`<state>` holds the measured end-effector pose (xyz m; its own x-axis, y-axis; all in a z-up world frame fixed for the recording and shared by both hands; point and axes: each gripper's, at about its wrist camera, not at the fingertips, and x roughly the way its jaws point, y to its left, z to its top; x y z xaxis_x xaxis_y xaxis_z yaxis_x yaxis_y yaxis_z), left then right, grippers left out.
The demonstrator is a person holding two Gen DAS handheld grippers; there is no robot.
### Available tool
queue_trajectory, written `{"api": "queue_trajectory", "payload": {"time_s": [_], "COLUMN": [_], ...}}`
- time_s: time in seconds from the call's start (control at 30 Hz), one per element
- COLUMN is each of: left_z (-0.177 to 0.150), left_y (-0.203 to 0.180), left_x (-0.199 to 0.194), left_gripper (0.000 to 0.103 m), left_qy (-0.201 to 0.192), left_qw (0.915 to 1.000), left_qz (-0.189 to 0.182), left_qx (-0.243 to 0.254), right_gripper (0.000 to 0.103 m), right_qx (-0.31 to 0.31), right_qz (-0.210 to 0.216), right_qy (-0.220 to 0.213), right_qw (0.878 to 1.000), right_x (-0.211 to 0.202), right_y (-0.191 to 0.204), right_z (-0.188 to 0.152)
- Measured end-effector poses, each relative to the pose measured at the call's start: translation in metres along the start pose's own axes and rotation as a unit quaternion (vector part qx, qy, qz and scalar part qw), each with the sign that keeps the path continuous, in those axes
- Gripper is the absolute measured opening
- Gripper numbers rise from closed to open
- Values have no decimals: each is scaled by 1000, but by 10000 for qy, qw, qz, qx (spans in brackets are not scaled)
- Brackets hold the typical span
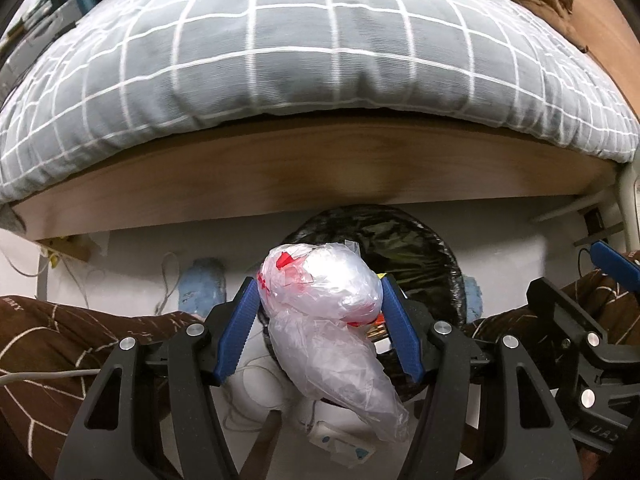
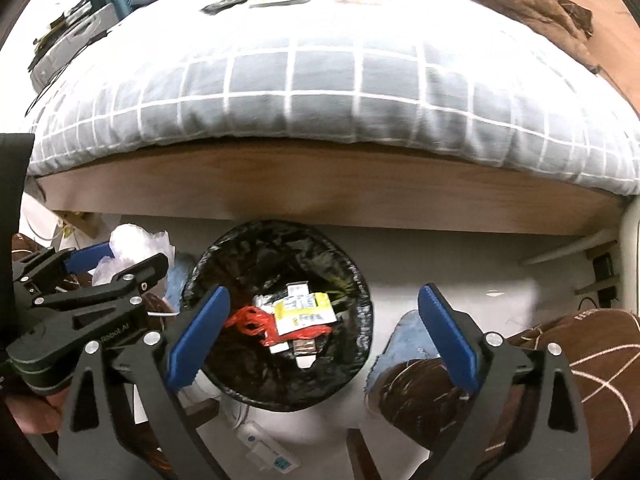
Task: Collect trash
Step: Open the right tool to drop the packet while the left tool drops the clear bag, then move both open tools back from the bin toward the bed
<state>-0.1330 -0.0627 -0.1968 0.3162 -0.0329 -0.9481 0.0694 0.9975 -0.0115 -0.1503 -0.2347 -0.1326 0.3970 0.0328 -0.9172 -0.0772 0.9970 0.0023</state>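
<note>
My left gripper is shut on a crumpled clear plastic bag with red print. It holds the bag just in front of a round bin with a black liner. In the right wrist view the same gripper and bag show at the left of the bin. My right gripper stands open above the bin's rim, with nothing between its blue pads. Inside the bin lie red plastic and yellow-and-white wrappers. One blue finger of the right gripper shows at the right edge of the left wrist view.
A bed with a grey checked duvet and a wooden side board rises right behind the bin. Brown quilted trouser legs flank it, with blue slippers on the white floor. Cables and a small white packet lie near the front.
</note>
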Motion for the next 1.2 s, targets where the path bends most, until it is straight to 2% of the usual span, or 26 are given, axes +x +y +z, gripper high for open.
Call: {"api": "queue_trajectory", "payload": {"time_s": [0.37,0.57,0.7,0.87,1.2], "left_z": [1,0,0,2,14], "left_y": [-25,-20,-16,-5,13], "left_x": [7,12,12,7,-28], "left_gripper": [65,81,87,96,97], "left_qy": [85,93,57,-68,-509], "left_qw": [9997,9997,9999,9999,9984], "left_qz": [-127,-11,6,78,162], "left_qx": [198,208,153,21,-176], "right_gripper": [92,92,92,92,92], "right_qx": [439,435,425,355,190], "right_qz": [-130,-134,-135,-135,-176], "right_qy": [7,30,10,-105,-498], "right_qw": [9990,9990,9990,9992,9984], "right_x": [1,4,2,-5,-32], "right_y": [-29,-27,-25,-22,-13], "right_z": [-2,-2,0,6,24]}}
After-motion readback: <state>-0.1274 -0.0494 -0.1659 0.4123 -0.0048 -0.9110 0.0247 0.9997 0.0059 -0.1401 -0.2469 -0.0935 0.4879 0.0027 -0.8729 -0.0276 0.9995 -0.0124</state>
